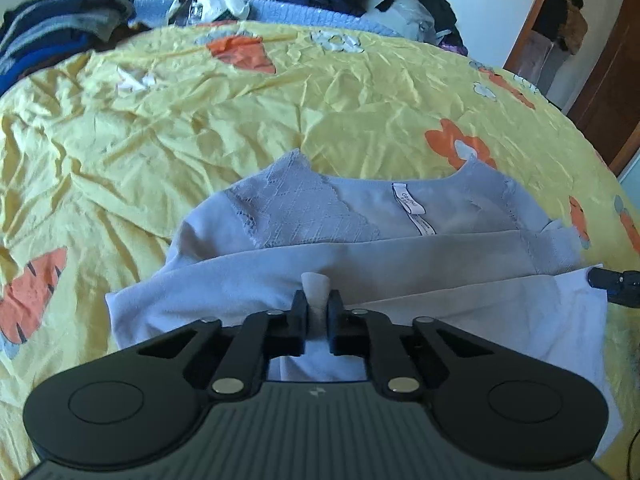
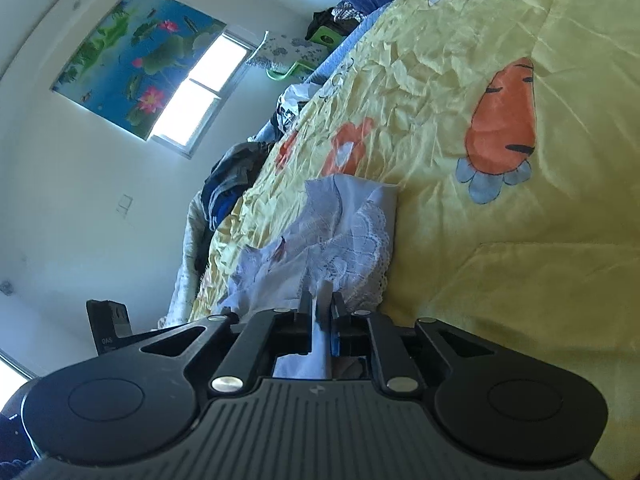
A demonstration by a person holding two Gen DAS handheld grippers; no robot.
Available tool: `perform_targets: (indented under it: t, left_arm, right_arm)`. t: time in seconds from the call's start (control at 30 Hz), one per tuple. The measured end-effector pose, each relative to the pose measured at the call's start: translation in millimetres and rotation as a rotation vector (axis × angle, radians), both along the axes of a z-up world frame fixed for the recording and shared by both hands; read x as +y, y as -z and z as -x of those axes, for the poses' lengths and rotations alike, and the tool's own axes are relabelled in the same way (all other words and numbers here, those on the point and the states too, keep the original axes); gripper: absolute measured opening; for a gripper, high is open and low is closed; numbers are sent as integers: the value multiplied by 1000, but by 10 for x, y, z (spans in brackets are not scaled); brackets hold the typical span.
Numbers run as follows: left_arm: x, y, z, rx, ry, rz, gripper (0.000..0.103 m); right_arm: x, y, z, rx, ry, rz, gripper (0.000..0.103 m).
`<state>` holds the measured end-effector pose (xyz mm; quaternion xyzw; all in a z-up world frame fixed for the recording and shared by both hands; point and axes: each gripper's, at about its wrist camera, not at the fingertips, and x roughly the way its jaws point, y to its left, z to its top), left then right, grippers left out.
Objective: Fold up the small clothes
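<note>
The pale blue-grey garment point(image 1: 320, 236) lies on the yellow carrot-print bedspread point(image 1: 200, 128), its lace-trimmed waistband and white label point(image 1: 408, 198) on the side away from the left gripper point(image 1: 318, 306), whose narrow fingers pinch a small fold of the garment's near edge. To the right of the garment a black tip of the right gripper point(image 1: 612, 282) shows at that same near edge. In the right wrist view the right gripper point(image 2: 322, 306) has its fingers nearly together on a strip of the garment's cloth — the lace point(image 2: 360, 248) bunches just ahead, the bedspread's orange carrot point(image 2: 504, 120) well beyond.
</note>
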<state>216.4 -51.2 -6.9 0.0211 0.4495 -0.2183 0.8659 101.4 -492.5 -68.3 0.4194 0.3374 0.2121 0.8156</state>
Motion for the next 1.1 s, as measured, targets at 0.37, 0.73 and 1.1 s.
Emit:
perform_targets:
  t: [0.37, 0.73, 1.1]
  left_arm:
    - [53, -121, 130, -61, 13, 38, 5]
    - [363, -502, -128, -158, -65, 98, 6]
    - [408, -195, -186, -95, -79, 56, 6]
  right_arm:
    - [172, -306, 79, -76, -39, 130, 10]
    - [105, -708, -577, -182, -23, 66, 9]
    - [-21, -95, -818, 122, -38, -39, 48]
